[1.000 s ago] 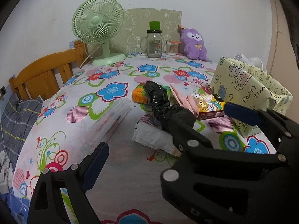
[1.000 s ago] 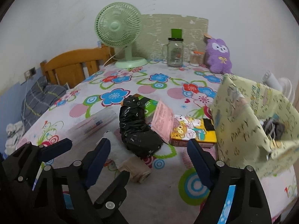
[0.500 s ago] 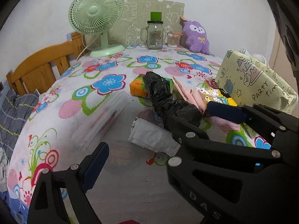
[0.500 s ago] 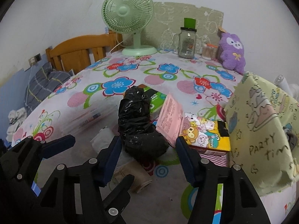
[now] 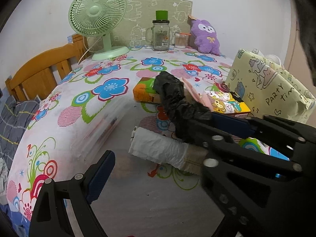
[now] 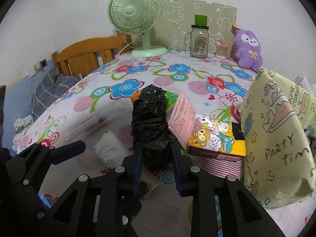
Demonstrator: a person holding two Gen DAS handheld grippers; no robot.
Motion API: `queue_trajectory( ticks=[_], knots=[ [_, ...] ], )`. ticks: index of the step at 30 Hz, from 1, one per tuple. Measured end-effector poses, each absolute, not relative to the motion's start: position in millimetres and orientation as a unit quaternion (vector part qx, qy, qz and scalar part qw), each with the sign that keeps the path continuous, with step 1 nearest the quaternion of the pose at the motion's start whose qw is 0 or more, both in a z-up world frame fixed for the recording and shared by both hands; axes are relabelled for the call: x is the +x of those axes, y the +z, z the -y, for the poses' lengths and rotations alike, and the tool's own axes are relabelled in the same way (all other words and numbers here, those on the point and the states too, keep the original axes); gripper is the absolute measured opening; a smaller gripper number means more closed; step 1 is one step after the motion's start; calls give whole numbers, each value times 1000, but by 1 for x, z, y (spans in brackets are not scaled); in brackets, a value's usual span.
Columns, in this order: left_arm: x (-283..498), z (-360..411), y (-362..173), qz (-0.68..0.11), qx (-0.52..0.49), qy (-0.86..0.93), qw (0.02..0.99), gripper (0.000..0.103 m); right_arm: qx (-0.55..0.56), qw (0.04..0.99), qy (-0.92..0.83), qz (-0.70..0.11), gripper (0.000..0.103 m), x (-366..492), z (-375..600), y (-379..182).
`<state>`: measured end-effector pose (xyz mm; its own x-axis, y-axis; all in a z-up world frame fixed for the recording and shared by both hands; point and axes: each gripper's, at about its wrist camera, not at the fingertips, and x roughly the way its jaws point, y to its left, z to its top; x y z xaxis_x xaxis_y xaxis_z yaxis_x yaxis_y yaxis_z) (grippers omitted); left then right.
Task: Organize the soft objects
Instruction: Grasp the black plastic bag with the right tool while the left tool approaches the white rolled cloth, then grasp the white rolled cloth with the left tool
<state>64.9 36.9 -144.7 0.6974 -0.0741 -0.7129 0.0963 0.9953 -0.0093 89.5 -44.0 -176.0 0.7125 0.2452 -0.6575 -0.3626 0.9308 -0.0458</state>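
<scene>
One black bag point(image 6: 150, 118), one white roll point(image 6: 110, 150), two tissue packs point(image 6: 217, 140).

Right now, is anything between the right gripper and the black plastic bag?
Nothing visible. The right gripper is closing, and the near end of the black plastic bag is already between its jaws. The pink packet and white bag roll lie off to the sides.

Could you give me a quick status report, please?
Right gripper closing around crumpled black plastic bag. Left gripper open, empty. White plastic roll lies beside bag; cartoon tissue pack close by.
</scene>
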Motion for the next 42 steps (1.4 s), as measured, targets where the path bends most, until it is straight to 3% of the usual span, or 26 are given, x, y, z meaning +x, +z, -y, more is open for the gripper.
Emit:
queue_trajectory(
  ticks=[16, 22, 25, 28, 42],
  knots=[
    [80, -25, -152, -390, 19, -45, 919, 93, -73, 931, 134, -331, 29, 81, 63, -170],
    [76, -24, -151, -386, 8, -57, 921, 73, -59, 926, 139, -345, 29, 83, 64, -175],
    [74, -24, -150, -381, 7, -61, 922, 54, -58, 926, 139, -345, 29, 83, 64, -175],
    [73, -24, -149, -381, 7, -61, 923, 45, -57, 927, 138, -344, 29, 82, 64, -175],
    [57, -32, -131, -359, 4, -42, 932, 42, -57, 932, 151, -325, 29, 69, 56, -159]
  ],
)
